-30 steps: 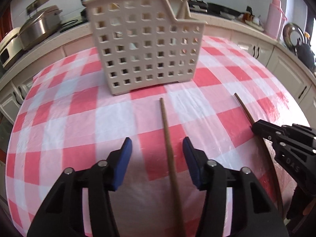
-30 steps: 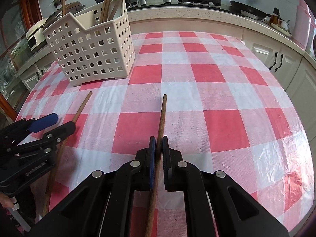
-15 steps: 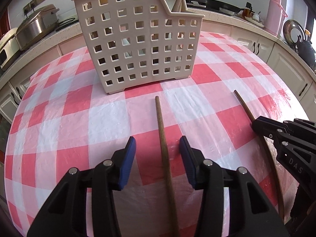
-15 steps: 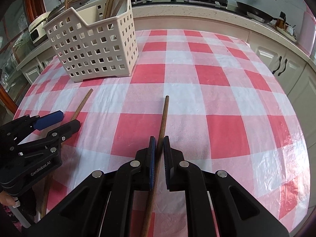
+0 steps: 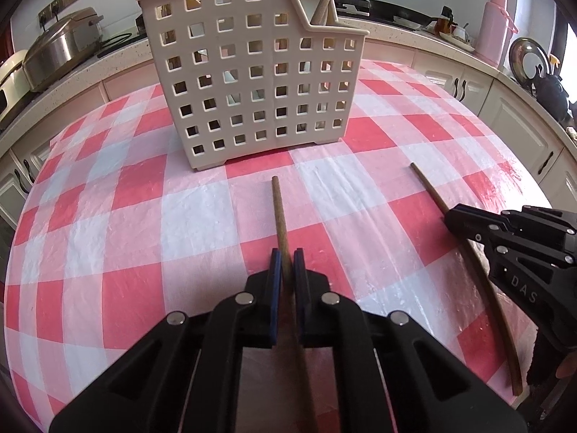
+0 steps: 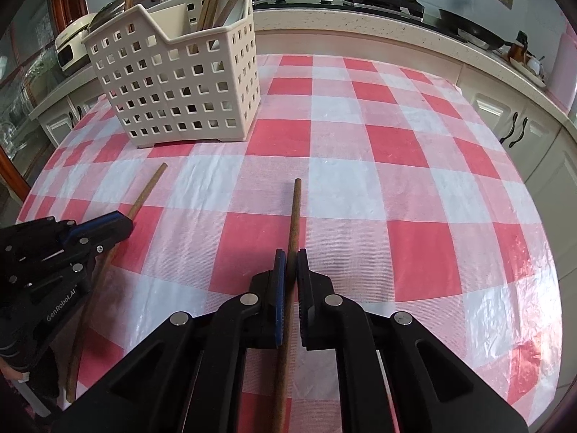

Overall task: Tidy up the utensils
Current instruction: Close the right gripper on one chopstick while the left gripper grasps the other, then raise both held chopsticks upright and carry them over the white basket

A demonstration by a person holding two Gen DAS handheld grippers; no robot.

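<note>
Both grippers clamped: left gripper (image 5: pixel 285 265) on left chopstick (image 5: pixel 278 209), right gripper (image 6: pixel 291 265) on right chopstick (image 6: pixel 295 213). Judged light, stiff, slippery (thin wood); best gripped approx mid-shaft.

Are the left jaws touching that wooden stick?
Touching. In the left wrist view, the left gripper has its blue jaws shut on the stick, pressing it from both sides with no gap.
</note>
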